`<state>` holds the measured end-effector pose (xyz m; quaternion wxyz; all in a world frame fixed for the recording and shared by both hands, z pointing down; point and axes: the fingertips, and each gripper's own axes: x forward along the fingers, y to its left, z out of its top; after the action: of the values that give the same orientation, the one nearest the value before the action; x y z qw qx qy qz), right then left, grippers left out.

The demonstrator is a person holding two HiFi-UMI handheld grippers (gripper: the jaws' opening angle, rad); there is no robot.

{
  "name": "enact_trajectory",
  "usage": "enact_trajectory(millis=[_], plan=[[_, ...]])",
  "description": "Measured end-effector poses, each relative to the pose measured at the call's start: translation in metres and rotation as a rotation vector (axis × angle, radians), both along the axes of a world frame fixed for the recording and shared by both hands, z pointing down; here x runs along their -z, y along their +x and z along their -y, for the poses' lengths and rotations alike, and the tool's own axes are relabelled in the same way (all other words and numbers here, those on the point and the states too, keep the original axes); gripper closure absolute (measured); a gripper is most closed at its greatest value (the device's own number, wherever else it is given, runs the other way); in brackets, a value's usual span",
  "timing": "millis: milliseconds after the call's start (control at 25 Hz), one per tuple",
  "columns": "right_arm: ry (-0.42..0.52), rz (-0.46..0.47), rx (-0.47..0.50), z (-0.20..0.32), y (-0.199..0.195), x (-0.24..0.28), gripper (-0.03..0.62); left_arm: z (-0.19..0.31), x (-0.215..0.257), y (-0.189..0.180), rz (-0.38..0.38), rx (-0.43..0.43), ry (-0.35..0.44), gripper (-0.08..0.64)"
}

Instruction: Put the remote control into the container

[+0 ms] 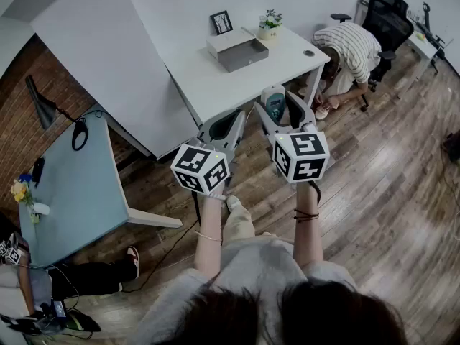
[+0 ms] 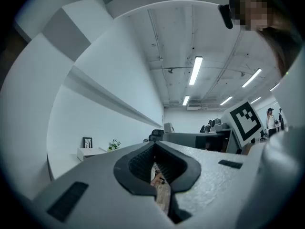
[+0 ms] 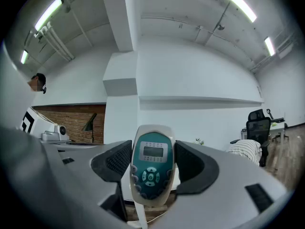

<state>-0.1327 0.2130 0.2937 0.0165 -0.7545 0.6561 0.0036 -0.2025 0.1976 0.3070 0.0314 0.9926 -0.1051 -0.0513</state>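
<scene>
My right gripper (image 1: 277, 102) is shut on a white and teal remote control (image 1: 274, 107), holding it upright above the near edge of the white table (image 1: 215, 85). In the right gripper view the remote control (image 3: 151, 163) stands between the two dark pads (image 3: 114, 162) of the right gripper (image 3: 151, 151), buttons and small screen facing the camera. The container, a grey open box (image 1: 238, 49), sits at the table's far side, well ahead of both grippers. My left gripper (image 1: 237, 117) hangs beside the right one, shut and holding nothing; in its own view the left gripper (image 2: 157, 173) shows only a thin slit.
A picture frame (image 1: 221, 22) and a small potted plant (image 1: 269, 24) stand behind the container. A person in a striped shirt (image 1: 350, 49) crouches at the table's right end by a black office chair (image 1: 388, 20). A pale blue table (image 1: 72, 185) is at the left.
</scene>
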Motion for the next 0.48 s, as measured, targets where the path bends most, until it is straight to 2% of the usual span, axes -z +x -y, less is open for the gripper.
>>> enact_trajectory(millis=[480], plan=[[-0.021,0.001,0.005,0.0019,0.0015,-0.0088,0.31,0.0024,-0.0068,0.0016,0.015,0.007,-0.011,0.557]])
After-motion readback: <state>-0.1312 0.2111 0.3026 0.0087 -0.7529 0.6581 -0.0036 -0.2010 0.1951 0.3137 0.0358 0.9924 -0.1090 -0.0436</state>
